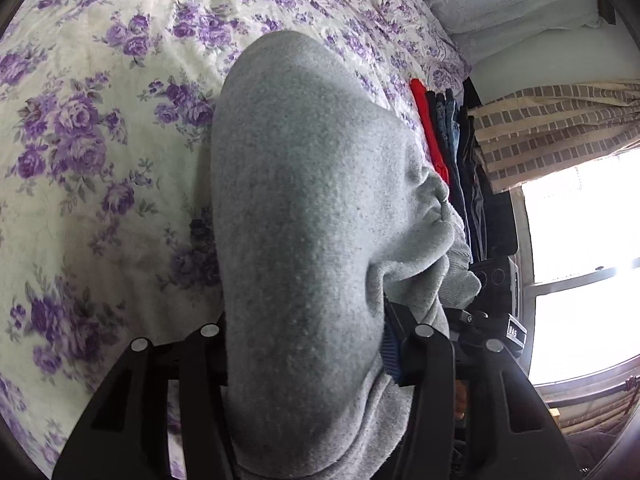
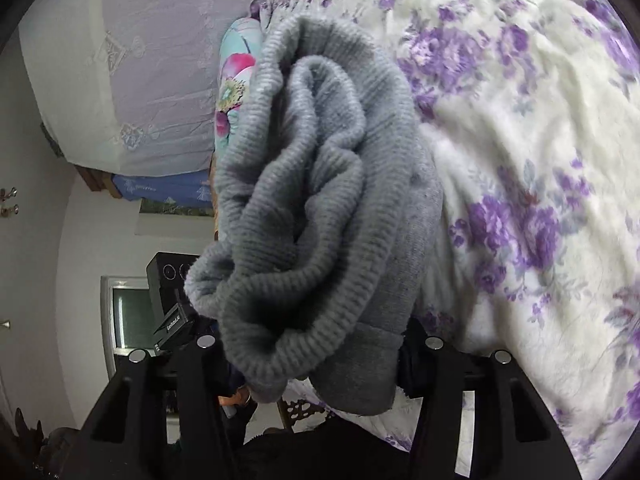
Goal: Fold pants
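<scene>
The pants (image 1: 296,208) are grey fleece sweatpants. In the left wrist view a thick fold of them fills the middle, and my left gripper (image 1: 308,360) is shut on it; the cloth hides the fingertips. In the right wrist view the bunched ribbed waistband or cuff of the pants (image 2: 312,216) fills the middle. My right gripper (image 2: 316,364) is shut on it, fingertips hidden by cloth. Both grippers hold the pants above the bed. The other gripper's black body shows in each view (image 1: 500,328) (image 2: 172,320).
The bed has a white cover with purple flowers (image 1: 100,140) (image 2: 520,160). A stack of folded clothes, red on top (image 1: 432,136), lies at the bed's far edge. A bright window (image 1: 580,260) and curtain are to the right. A floral pillow (image 2: 236,80) lies by the bed.
</scene>
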Available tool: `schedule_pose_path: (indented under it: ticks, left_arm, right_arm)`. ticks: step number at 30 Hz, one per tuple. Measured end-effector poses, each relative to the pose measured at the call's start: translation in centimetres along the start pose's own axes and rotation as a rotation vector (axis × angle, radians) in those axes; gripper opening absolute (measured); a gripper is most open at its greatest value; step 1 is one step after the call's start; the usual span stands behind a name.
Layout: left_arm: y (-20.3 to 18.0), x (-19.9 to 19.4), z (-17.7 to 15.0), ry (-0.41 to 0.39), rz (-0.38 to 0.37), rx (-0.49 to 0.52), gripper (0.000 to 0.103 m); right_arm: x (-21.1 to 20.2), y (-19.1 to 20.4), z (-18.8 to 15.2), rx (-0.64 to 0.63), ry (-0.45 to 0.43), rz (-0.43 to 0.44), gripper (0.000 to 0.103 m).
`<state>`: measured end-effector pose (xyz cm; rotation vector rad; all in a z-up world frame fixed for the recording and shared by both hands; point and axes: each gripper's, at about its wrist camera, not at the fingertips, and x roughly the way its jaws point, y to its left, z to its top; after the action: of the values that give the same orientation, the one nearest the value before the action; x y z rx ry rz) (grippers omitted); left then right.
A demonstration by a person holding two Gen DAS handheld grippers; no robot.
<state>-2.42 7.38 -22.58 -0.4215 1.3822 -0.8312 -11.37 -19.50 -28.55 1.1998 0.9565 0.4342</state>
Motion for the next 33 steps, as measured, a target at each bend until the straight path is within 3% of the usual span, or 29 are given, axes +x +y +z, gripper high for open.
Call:
schedule_pose_path:
  ticks: [5,9,13,19,23,26,33]
  left_arm:
    - [-4.9,-1.2,-0.2,-0.112,0.024,-0.022,0.048]
    - [-9.4,-2.4,3.8,-0.203,0.042,0.01,0.048]
    - [-13.9,-4.6,11.6,-0.292,0.061,0.084,0.048]
    - [-18.3,-6.8,26.5,-0.371,0.111,0.212,0.048]
    - [-16.6,-5.9,35.5,-0.362,0.117,0.224,0.049]
    - [-13.3,-3.6,40.5,-0.334,0.115,0.205,0.049]
    - [-3.4,4.5,46.4,-0.223,0.105,0.1,0.049]
  right_arm:
    - [-3.4,2.5,4.2,-0.116,0.092,0.059,0.056]
    - [-5.6,6.0,10.1,-0.212,0.107,0.084,0.056]
    - [-7.0,12.1,17.9,-0.337,0.071,0.103,0.056]
    - [-6.0,20.6,30.1,-0.462,-0.025,0.092,0.056]
    - [-3.0,22.2,37.1,-0.471,-0.058,0.061,0.056]
    - [0.2,20.6,40.6,-0.451,-0.072,0.029,0.056]
    - [7.1,13.4,46.6,-0.328,-0.05,-0.052,0.056]
